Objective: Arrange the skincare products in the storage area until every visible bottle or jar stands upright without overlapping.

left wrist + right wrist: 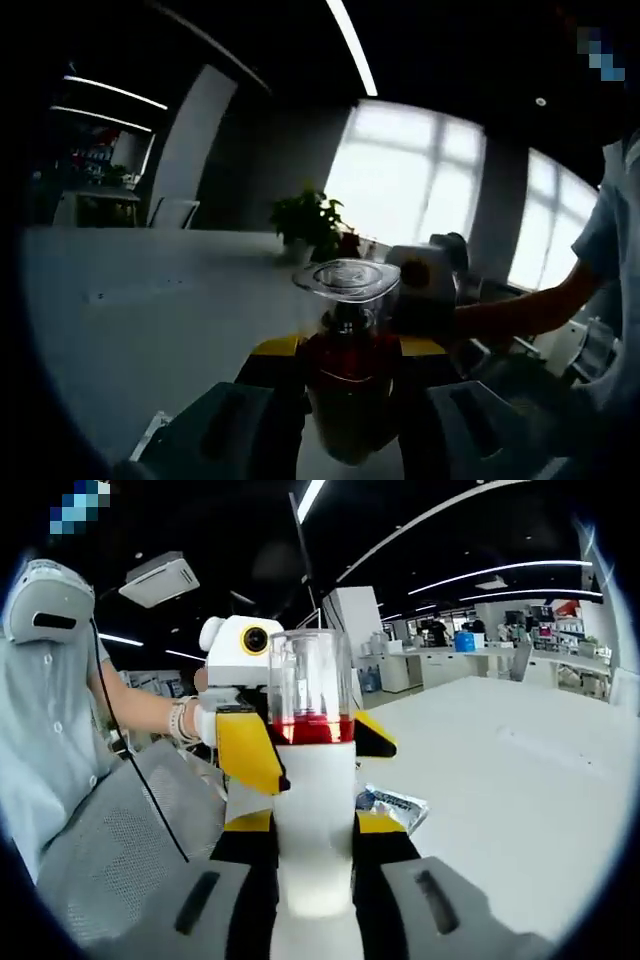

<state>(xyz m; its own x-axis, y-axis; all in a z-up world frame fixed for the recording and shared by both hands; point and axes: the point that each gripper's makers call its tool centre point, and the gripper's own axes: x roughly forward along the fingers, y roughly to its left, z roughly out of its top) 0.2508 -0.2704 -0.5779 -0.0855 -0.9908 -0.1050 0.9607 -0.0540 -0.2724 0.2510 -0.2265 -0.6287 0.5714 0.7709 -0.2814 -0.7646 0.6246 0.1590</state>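
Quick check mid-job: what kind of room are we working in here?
Probably an open-plan office: a long white table, rows of desks under ceiling strip lights, and a potted plant by big windows.

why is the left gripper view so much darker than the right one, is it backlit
Yes: the left gripper view faces bright windows, so the bottle and table go dim and silhouetted. The right gripper view looks into the lit room, so the bottle shows clearly. Both bend straight lines with fisheye distortion.
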